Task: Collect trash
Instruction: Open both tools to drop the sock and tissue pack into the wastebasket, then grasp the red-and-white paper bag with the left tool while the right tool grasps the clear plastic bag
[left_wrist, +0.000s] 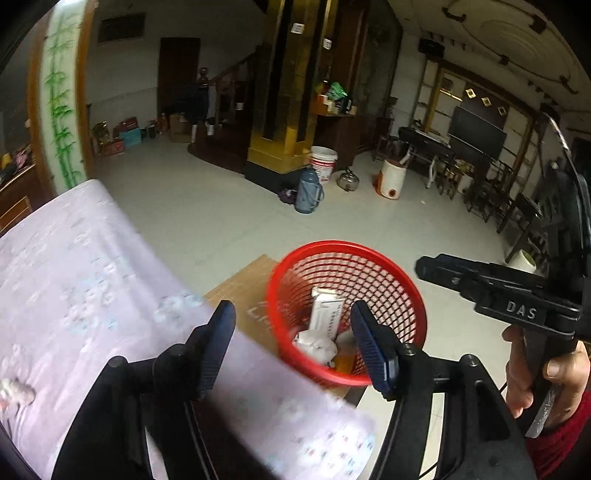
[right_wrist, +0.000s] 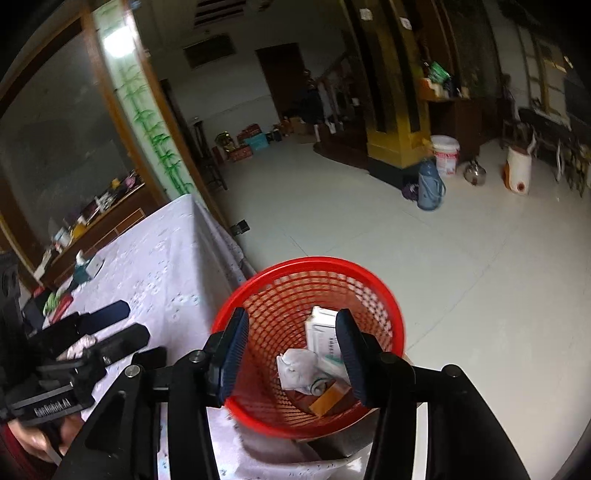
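Where both cameras look down past the cloth edge, the scene reads:

Left tongs (left_wrist: 291, 347): released, ribbed blue pads spread wide with nothing between them; the near pad over the lilac cloth, the far pad over the basket's near rim.

Right tongs (right_wrist: 291, 354): released too, pads parted and empty, framing the basket's mouth from above.

Surface (right_wrist: 162, 266): covered by a pale lilac flower-printed cloth, at 9 o'clock of the basket, its edge just beside the rim.

Crumpled tissue on the surface (left_wrist: 14, 393): small, white-pink, at 8 o'clock in the left view, blurred.

Red plastic mesh basket (right_wrist: 258, 295): round, upright, standing on a brown cardboard box (left_wrist: 243, 288) on the floor.

Trash inside: a white rectangular carton (right_wrist: 323, 338) leaning against the wall at 12 o'clock, a crumpled white paper wad (right_wrist: 295, 369) at centre, a small orange-brown box (right_wrist: 328, 400) at 6 o'clock, all touching.

Floor beyond: pale tiles; a blue-grey thermos flask (left_wrist: 308, 190), a white plastic bucket (left_wrist: 324, 160) and a metal kettle (left_wrist: 348, 180) near the yellow pillar at 12 o'clock.
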